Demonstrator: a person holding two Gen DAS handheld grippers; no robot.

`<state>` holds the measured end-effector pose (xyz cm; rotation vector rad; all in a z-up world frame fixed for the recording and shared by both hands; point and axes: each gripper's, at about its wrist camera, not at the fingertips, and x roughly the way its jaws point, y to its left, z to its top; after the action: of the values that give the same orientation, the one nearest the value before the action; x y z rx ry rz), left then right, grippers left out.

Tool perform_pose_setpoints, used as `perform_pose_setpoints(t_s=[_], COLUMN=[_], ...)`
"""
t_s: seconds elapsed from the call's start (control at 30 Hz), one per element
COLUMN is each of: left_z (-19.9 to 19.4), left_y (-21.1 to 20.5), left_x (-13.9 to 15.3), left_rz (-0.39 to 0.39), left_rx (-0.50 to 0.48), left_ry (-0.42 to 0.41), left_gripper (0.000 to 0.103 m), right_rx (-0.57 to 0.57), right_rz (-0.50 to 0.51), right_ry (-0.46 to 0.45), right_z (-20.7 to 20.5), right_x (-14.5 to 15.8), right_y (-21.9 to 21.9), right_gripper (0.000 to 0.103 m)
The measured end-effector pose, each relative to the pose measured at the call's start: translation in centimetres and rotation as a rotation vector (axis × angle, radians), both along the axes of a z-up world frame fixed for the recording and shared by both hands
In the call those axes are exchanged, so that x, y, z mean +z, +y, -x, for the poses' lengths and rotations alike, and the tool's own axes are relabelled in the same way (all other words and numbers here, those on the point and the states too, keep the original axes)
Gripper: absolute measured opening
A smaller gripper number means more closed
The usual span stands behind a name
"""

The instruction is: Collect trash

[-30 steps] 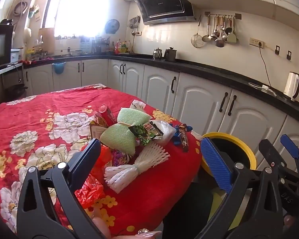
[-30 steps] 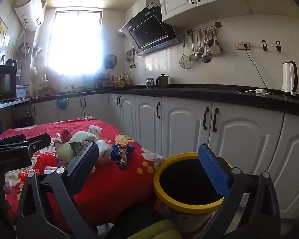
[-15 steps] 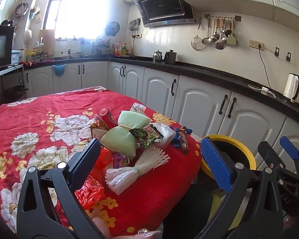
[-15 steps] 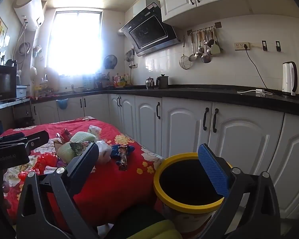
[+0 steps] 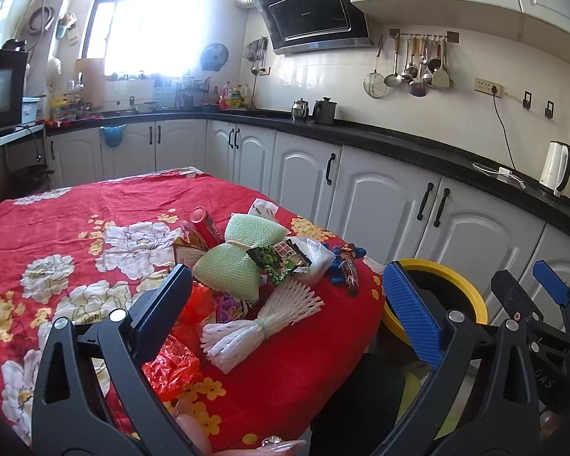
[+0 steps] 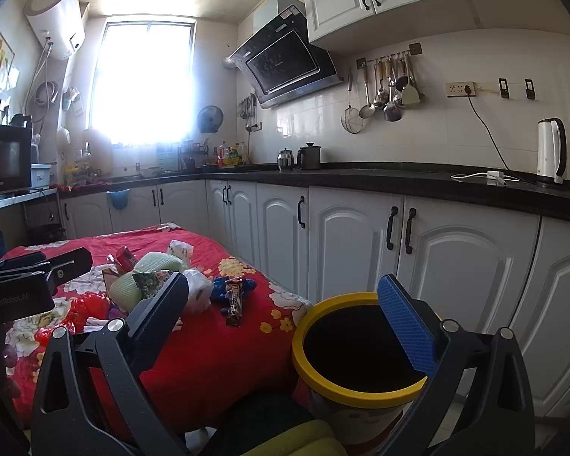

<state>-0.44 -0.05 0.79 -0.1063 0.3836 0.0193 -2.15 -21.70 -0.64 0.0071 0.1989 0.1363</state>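
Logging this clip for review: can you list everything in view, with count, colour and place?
Table: one, red floral cloth, left.
Trash pile: one, mixed wrappers, table's near corner.
Green mesh bundle: one, in the pile.
White foam net: one, pile's front.
Red plastic bag: one, near edge.
Bin: one, yellow rim, floor beside table.
Kettle: one, white, counter.
Left gripper: open, above the pile.
Right gripper: open, near the bin.

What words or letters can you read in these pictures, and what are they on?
"GenRobot.AI": on the black body of the left tool, seen from the right wrist.
"DAS": on the black frame of the right tool, seen from the left wrist.
Too small or blurred to read: the black range hood, black microwave, green snack packet, red can.
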Motion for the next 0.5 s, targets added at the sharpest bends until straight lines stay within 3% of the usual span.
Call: perform_pose_setpoints(t_s=[0.5], left_z=[-0.05], left_y=[0.07], left_x=[0.0], left_rz=[0.003], left_rx=[-0.001], left_ry=[0.001], left_gripper=[0.092], right_rx=[0.002], right_rz=[0.0], right_ry=[0.001], right_z=[-0.16], right_x=[-0.27], right_y=[0.02], right_gripper=[0.097])
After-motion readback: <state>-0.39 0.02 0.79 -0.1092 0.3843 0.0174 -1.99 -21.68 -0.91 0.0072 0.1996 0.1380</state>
